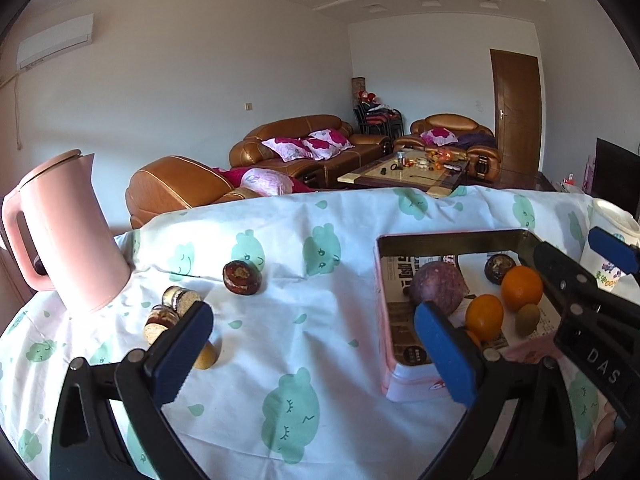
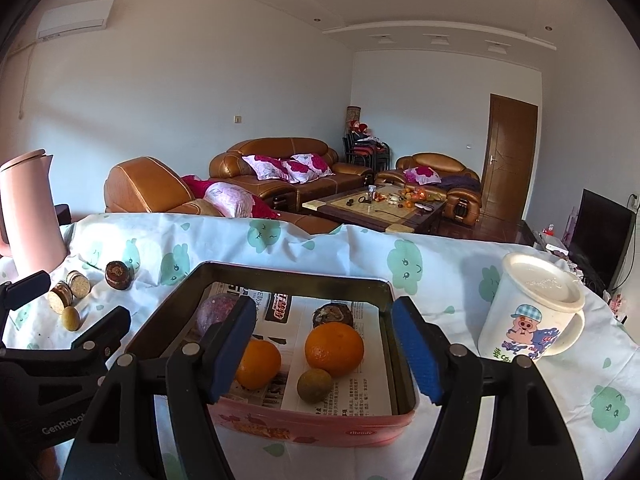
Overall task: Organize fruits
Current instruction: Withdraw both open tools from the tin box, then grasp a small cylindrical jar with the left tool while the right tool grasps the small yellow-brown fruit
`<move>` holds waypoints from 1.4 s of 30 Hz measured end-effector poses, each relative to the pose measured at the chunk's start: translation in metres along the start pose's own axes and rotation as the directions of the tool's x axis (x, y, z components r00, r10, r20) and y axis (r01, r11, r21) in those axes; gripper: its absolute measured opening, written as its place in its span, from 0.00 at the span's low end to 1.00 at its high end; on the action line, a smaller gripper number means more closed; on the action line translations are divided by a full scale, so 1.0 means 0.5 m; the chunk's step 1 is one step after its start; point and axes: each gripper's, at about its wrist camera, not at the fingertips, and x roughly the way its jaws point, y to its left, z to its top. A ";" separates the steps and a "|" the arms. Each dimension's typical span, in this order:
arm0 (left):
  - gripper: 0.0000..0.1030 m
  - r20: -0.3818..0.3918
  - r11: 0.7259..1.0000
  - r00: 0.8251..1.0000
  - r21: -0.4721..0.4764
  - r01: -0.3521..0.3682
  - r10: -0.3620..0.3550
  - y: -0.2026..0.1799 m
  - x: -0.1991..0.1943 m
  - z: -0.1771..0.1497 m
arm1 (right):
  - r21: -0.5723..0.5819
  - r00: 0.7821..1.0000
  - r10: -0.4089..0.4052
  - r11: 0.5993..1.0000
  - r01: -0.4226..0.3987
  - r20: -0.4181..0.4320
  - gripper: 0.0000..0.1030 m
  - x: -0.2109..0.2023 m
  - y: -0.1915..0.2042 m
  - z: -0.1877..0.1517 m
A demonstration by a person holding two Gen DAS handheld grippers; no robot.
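A pink tin (image 2: 320,428) lined with newspaper holds two oranges (image 2: 335,348), a small greenish fruit (image 2: 314,385), a purple fruit (image 1: 438,286) and a dark brown fruit (image 2: 333,315). My right gripper (image 2: 326,350) hovers open over the tin's near edge, and its pads touch nothing. To the left, my left gripper (image 1: 316,348) stands wide open over bare cloth with nothing between its fingers. On the cloth lie another dark brown fruit (image 1: 242,277), two cork-topped round pieces (image 1: 182,300) and a small yellow fruit (image 2: 71,319), which the left finger partly hides in the left wrist view.
A pink kettle (image 1: 60,232) stands at the table's far left. A white lidded mug (image 2: 532,308) with a pig picture stands right of the tin. The patterned cloth (image 1: 288,400) covers the table, whose far edge drops toward sofas and a coffee table.
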 end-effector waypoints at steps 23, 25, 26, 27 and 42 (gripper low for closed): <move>1.00 0.000 1.000 1.000 -0.006 -0.004 0.004 0.178 0.004 -0.021 | 0.072 0.996 -0.033 0.997 0.039 -0.088 0.71 -0.018 0.093 -0.011; 1.00 -0.002 1.000 1.000 -0.031 -0.004 0.004 0.201 0.008 -0.021 | 0.073 0.996 -0.008 0.997 0.015 -0.094 0.71 -0.017 0.116 -0.012; 1.00 -0.007 0.999 1.000 -0.040 -0.009 0.008 0.215 0.013 -0.020 | 0.069 0.995 0.004 0.998 0.003 -0.099 0.71 -0.015 0.130 -0.010; 1.00 -0.014 0.999 1.000 -0.050 -0.019 0.018 0.229 0.018 -0.020 | 0.064 0.995 0.016 0.998 -0.009 -0.103 0.71 -0.013 0.144 -0.009; 1.00 -0.173 0.936 0.952 -0.207 -0.285 0.251 0.498 0.081 -0.009 | 0.017 0.914 0.344 0.937 -0.349 -0.214 0.71 0.027 0.368 0.000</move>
